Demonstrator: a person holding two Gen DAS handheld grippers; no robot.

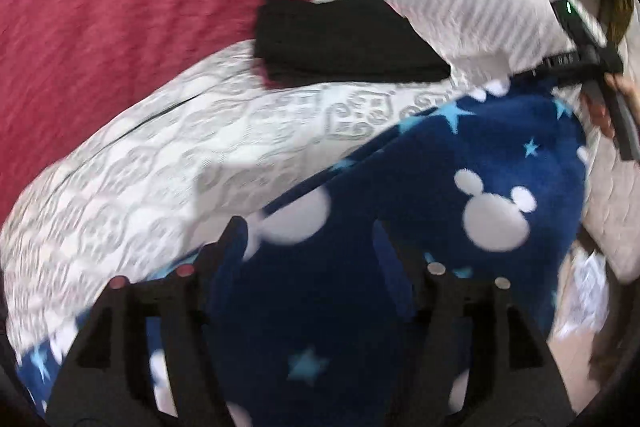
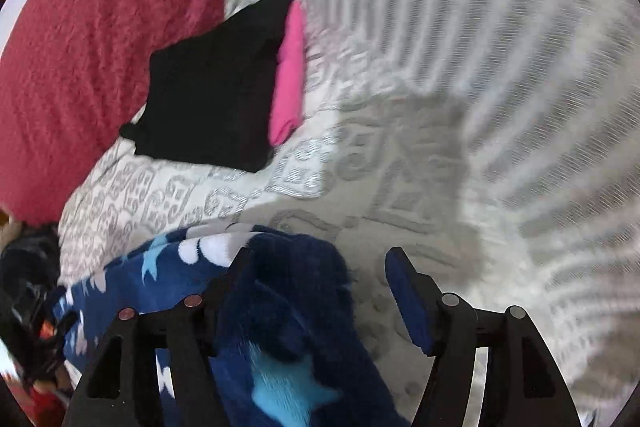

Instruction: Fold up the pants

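Blue fleece pants [image 1: 460, 163] run lower left to upper right. Left hand-held gripper [image 1: 312, 239] agape over them; right hand-held gripper [image 2: 320, 267] agape, cloth draped between.

Fleece pants [image 1: 460, 167] in dark blue, printed with white mouse-head shapes and light-blue stars, are seen spread across a white patterned bed cover. One end [image 2: 288, 291] is bunched and lifted off the cover, and the fabric is blurred by motion in both wrist views.
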